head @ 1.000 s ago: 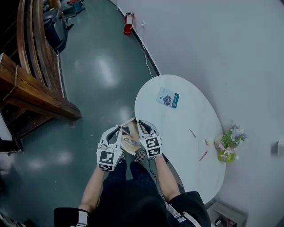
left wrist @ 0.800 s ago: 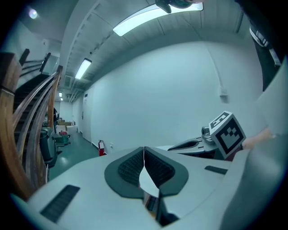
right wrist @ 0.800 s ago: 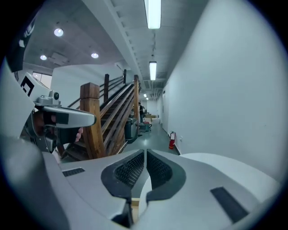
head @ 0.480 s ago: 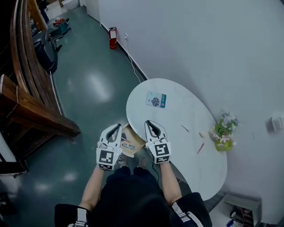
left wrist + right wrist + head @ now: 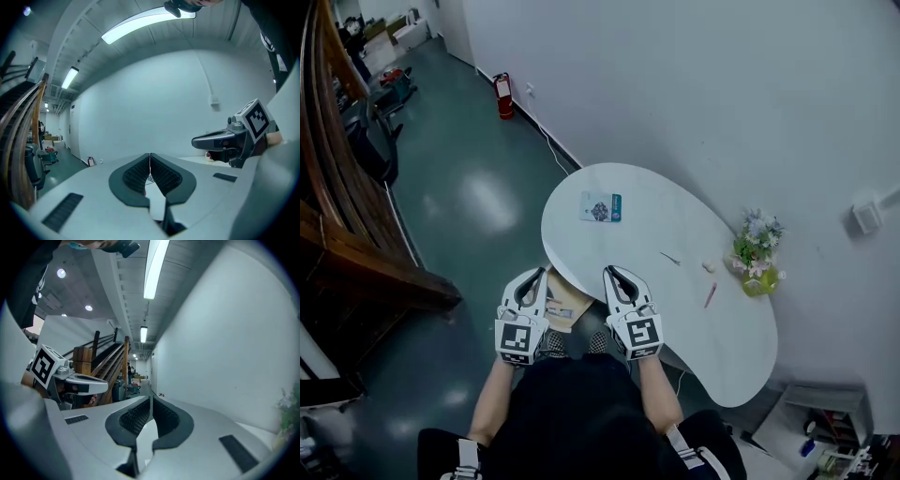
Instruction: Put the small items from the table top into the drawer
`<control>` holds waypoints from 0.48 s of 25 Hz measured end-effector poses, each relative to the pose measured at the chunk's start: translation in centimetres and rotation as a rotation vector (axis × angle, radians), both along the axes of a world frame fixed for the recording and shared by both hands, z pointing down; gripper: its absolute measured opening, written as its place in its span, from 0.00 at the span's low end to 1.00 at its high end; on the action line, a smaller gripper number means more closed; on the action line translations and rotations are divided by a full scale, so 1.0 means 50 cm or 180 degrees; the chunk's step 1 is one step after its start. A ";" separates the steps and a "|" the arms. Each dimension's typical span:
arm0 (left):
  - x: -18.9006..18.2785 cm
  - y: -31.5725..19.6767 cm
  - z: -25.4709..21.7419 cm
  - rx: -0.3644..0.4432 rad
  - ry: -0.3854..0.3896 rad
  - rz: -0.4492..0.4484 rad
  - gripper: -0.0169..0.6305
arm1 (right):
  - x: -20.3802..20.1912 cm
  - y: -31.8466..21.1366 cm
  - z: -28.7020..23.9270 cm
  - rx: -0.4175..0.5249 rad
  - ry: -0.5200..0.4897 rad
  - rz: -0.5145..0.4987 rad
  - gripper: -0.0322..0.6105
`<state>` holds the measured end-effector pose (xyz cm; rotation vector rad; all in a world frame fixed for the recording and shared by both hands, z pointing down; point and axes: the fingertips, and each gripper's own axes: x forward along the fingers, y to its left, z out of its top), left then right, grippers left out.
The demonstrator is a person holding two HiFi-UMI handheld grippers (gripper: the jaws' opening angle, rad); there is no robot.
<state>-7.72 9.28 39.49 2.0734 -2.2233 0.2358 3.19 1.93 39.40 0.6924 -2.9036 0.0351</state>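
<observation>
Small items lie scattered on the white oval table top [image 5: 647, 217]: a blue-and-white printed card [image 5: 601, 206] near the far end, then a thin pale stick [image 5: 670, 258], a small white lump [image 5: 709, 266] and a pink pen [image 5: 711, 295] nearer the potted flowers [image 5: 755, 251]. The open wooden drawer [image 5: 567, 306] shows below the table's near edge, between my tongs. My left gripper [image 5: 536, 275] and right gripper [image 5: 612, 272] both have their jaws pressed together, holding nothing.
</observation>
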 end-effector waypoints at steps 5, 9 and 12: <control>0.029 -0.013 -0.003 0.0024 -0.0023 0.0105 0.06 | 0.023 -0.011 0.002 -0.0005 -0.0029 0.0083 0.11; 0.034 -0.021 -0.008 0.0047 0.0006 0.0124 0.06 | 0.030 -0.019 0.002 -0.0001 -0.0041 0.0111 0.11; 0.033 -0.024 -0.008 0.0051 0.0024 0.0110 0.06 | 0.031 -0.022 0.003 -0.0005 -0.0045 0.0122 0.11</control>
